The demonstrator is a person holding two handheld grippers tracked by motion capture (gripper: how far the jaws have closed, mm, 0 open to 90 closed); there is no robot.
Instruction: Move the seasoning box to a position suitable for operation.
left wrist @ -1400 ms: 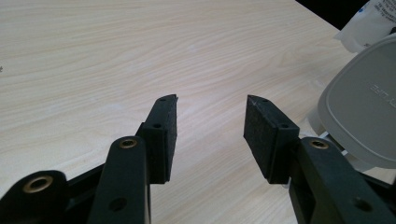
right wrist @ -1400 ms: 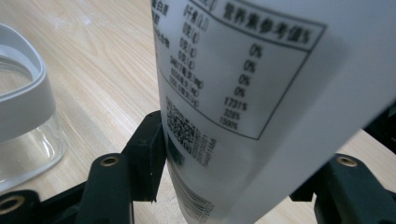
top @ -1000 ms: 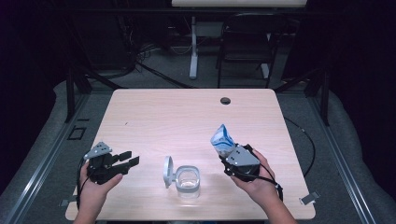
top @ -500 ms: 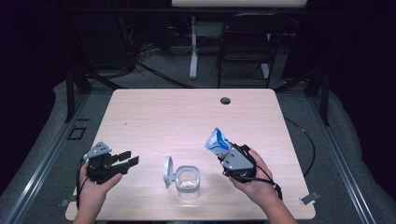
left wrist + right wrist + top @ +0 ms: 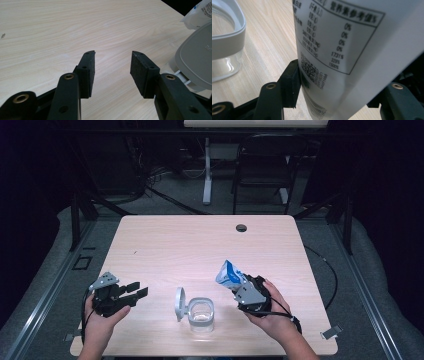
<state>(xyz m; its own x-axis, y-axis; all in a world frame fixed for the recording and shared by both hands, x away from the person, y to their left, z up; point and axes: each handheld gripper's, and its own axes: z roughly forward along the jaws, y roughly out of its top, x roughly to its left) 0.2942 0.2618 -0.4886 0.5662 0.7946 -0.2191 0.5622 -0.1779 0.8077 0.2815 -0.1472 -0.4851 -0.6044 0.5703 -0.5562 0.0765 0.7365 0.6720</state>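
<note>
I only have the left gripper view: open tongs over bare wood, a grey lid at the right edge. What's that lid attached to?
Observer: A clear glass jar with a grey rim, standing near the front edge of the light wooden table; its grey hinged lid is flipped open on the side toward the left tongs.
Operator: What is the white thing at my top right?
Observer: A blue and white printed pouch, clamped in the right tongs and held above the table, right of the jar.
Operator: Anything readable on it?
Observer: The right gripper view shows its white back, with a printed table of percentages.
</note>
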